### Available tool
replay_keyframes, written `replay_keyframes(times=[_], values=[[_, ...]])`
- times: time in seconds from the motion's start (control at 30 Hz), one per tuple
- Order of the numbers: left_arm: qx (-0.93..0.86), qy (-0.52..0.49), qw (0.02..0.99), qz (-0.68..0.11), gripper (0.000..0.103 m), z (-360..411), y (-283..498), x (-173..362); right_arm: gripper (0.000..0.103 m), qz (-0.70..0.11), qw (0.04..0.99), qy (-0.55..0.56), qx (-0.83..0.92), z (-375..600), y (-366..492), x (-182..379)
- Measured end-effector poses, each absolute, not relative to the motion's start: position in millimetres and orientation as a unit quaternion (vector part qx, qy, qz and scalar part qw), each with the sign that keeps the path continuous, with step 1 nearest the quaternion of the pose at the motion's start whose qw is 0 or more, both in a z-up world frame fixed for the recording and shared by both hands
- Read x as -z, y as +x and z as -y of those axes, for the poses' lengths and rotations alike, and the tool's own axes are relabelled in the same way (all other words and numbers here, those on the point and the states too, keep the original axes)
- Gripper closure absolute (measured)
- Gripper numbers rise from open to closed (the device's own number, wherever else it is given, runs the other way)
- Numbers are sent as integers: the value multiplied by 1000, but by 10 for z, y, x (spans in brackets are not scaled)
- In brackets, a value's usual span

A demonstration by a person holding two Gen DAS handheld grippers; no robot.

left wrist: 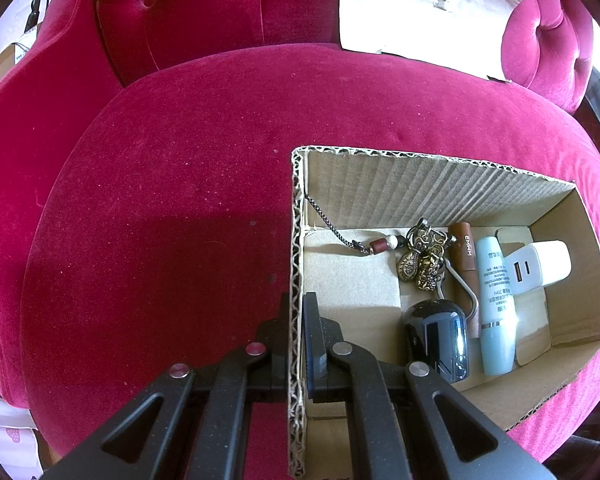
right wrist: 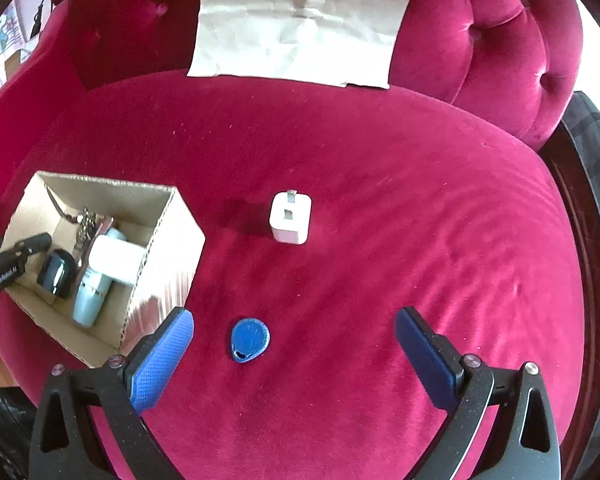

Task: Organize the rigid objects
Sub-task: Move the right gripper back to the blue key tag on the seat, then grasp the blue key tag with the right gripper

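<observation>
Cardboard box with charger, tube, keychain inside

Left gripper: matte black speckled plastic linkage arms, round silver pivot screws, triangular cut-outs, dark blue pads. Right gripper: same black frame, textured blue rubber finger pads. White "GenRobot.AI" lettering on left unit.

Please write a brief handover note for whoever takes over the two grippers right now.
Left gripper: shut on the cardboard box wall, steadying it.
Right gripper: open, above the blue key fob, empty.
Done: keychain, brown tube, light blue tube, dark rounded item and large white charger are boxed.
Left: fob and small white plug on the red cushion.
</observation>
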State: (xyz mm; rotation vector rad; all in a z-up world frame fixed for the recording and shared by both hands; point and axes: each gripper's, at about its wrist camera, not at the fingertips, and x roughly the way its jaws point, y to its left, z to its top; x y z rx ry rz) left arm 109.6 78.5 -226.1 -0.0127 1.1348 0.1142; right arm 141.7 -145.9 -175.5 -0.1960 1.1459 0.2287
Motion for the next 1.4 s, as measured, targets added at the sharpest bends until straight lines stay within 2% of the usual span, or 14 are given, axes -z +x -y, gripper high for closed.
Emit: replay_keyframes(times=[0.5, 0.57, 0.67, 0.77, 0.87, 0.93, 1.07, 1.13, 1.4], values=[[-54, -7, 841, -538, 99, -786, 1094, 2267, 2, -573, 801, -113, -131, 1436, 1409, 2183], [-54, -8, 841, -538, 99, -786, 1092, 2270, 3, -575, 799, -117, -134, 1407, 1407, 2216], [-54, -7, 841, -538, 99, -782, 1087, 2275, 11, -578, 794, -124, -139, 1348, 1408, 2274], [-54, -8, 841, -538, 99, -783, 1088, 2275, 14, -576, 796, -122, -142, 1327, 1412, 2299], [-55, -8, 841, -538, 99, -781, 1081, 2277, 29, -571, 800, -117, -142, 1324, 1423, 2282], [-54, -8, 841, -538, 99, -782, 1086, 2276, 44, -568, 802, -120, -140, 1343, 1406, 2264], [-54, -8, 841, -539, 99, -785, 1100, 2272, 60, -563, 803, -127, -145, 1323, 1354, 2245], [-54, -8, 841, -539, 99, -784, 1097, 2272, 75, -561, 804, -130, -151, 1296, 1301, 2238], [-54, -8, 841, -539, 99, -788, 1101, 2271, 75, -558, 807, -121, -149, 1269, 1223, 2224]])
